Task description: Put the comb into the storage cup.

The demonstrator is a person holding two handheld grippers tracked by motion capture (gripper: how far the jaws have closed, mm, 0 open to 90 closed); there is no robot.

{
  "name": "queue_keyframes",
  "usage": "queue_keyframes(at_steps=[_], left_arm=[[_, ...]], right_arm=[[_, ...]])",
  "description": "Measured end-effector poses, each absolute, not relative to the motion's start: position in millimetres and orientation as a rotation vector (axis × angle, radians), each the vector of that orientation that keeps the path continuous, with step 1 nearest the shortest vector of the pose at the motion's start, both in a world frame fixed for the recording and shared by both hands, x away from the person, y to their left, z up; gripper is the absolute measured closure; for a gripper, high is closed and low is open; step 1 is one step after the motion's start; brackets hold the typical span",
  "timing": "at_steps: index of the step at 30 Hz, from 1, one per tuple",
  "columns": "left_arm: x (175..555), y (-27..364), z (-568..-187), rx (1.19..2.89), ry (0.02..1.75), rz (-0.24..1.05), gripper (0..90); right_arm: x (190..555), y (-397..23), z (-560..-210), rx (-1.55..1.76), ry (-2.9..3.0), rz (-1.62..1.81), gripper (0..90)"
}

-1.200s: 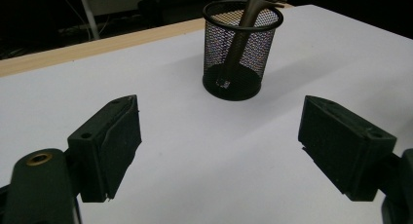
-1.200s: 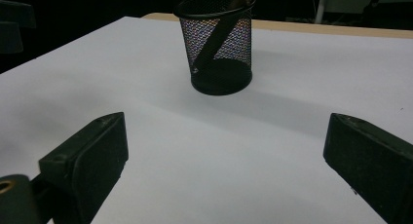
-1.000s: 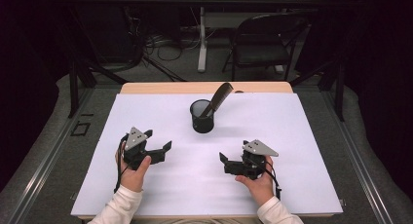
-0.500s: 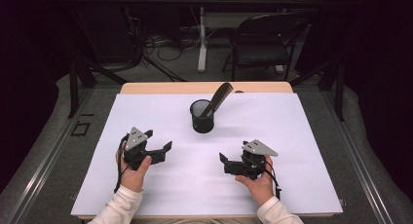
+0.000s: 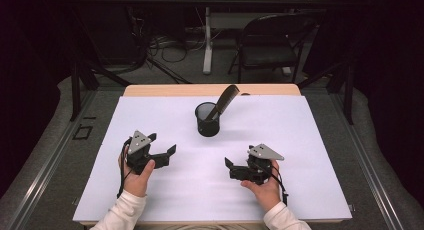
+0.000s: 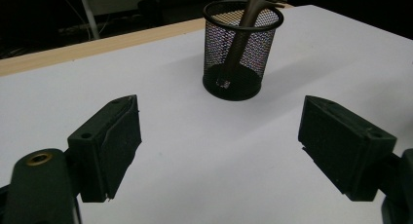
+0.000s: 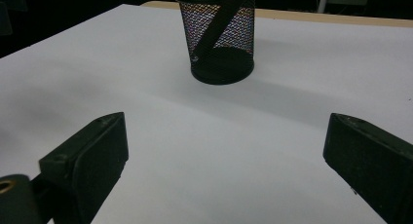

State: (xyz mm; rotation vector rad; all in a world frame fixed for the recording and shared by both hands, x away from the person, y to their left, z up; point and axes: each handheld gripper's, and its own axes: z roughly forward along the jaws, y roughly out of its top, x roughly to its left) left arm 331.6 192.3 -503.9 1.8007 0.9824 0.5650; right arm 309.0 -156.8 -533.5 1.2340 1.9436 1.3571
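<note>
A black mesh cup (image 5: 207, 119) stands on the white table top (image 5: 305, 140), a little behind the middle. A dark comb (image 5: 225, 101) leans in it, its top tilted to the right. My left gripper (image 5: 162, 143) rests in a hand at the front left, open and holding nothing. My right gripper (image 5: 229, 168) sits in the other hand at the front right, also open and holding nothing. In the left gripper view the cup (image 6: 242, 48) and comb (image 6: 247, 24) lie beyond the wide-apart jaws of the gripper (image 6: 219, 146). The right gripper view has the cup (image 7: 219, 39) ahead of its gripper (image 7: 224, 165).
A wooden strip (image 5: 165, 90) runs along the table's far edge. Behind it stand a black folding chair (image 5: 272, 45), a white post (image 5: 207, 40) and loose cables on the floor. Bare white surface lies between and around both grippers.
</note>
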Motion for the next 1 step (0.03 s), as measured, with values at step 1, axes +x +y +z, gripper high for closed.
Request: queue_keyframes(at_steps=[1], left_arm=[[331.9,192.2,-503.9,1.798,0.983,0.564,16.0]], right_arm=[[308.9,-156.7,-533.6,1.236,1.945,1.356,2.6]])
